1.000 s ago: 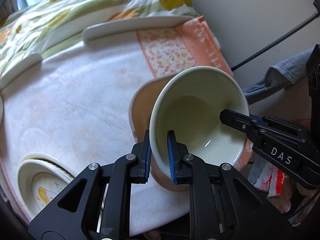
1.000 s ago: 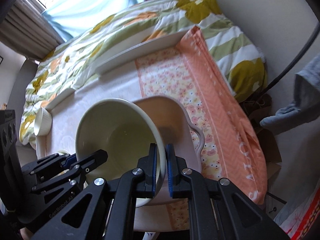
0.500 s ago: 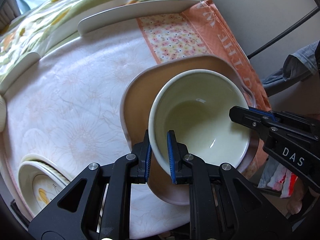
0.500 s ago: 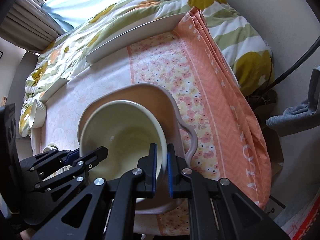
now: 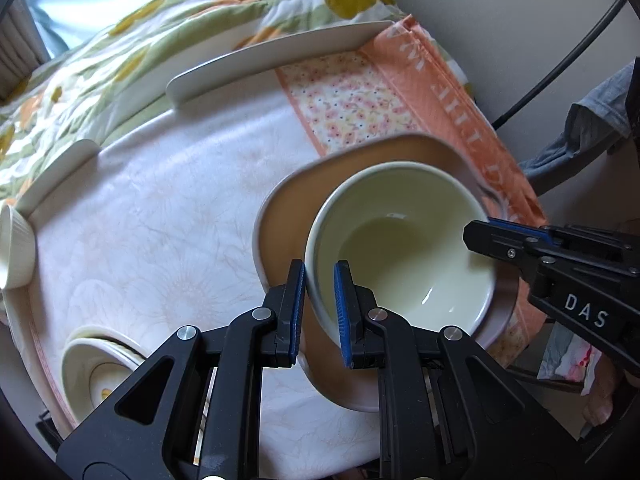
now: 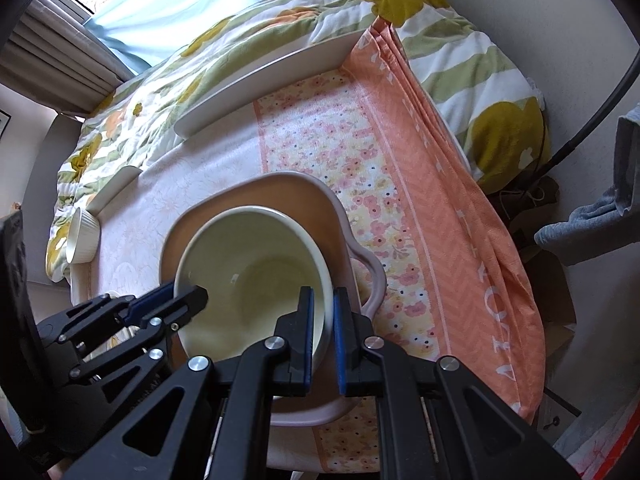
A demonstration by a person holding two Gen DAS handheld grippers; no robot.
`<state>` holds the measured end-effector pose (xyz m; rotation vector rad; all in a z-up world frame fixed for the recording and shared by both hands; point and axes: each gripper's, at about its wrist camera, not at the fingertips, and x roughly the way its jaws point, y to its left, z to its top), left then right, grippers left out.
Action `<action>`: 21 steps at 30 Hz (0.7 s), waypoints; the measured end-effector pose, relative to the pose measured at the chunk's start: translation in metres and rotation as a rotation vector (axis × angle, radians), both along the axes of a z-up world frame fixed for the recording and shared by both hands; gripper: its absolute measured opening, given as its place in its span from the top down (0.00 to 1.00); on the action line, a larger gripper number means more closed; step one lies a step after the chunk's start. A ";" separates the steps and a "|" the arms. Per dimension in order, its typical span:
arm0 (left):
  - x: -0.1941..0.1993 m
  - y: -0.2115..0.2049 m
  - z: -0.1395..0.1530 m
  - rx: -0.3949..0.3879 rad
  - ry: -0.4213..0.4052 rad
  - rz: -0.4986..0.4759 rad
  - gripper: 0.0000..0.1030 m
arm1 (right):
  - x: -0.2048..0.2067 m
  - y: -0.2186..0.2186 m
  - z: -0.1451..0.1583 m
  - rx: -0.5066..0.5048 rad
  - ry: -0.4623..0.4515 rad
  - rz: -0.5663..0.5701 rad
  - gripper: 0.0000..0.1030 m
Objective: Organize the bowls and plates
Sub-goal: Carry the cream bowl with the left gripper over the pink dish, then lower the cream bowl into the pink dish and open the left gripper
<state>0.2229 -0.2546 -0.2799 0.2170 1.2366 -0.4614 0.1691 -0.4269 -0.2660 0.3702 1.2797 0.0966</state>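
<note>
While both point steeply down, the left tongs [image 5: 320,304] are clenched on the near rim of the pale bowl [image 5: 404,248], one pad inside and one outside, and the right tongs [image 6: 322,332] pinch the opposite rim the same way, each nearly closed on the thin wall. The bowl sits low inside the tan dish [image 6: 280,196] on the cloth-covered surface [image 5: 160,216]; whether it touches the dish floor cannot be told.
</note>
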 end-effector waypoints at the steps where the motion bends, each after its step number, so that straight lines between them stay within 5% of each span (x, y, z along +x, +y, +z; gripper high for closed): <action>1: 0.000 0.000 0.000 0.001 0.000 -0.001 0.88 | 0.000 -0.001 0.000 -0.002 0.001 -0.001 0.92; 17: -0.010 0.019 0.035 -0.060 -0.032 0.040 0.87 | -0.005 -0.004 0.036 0.016 -0.083 0.006 0.92; 18: -0.009 0.023 0.039 -0.063 -0.030 0.053 0.80 | -0.005 -0.005 0.040 0.006 -0.090 0.011 0.91; 20: -0.009 0.035 0.052 -0.066 -0.044 0.093 0.46 | -0.002 -0.007 0.049 -0.015 -0.100 0.017 0.88; 21: -0.010 0.041 0.058 -0.073 -0.061 0.110 0.13 | 0.000 -0.009 0.055 -0.013 -0.110 0.021 0.80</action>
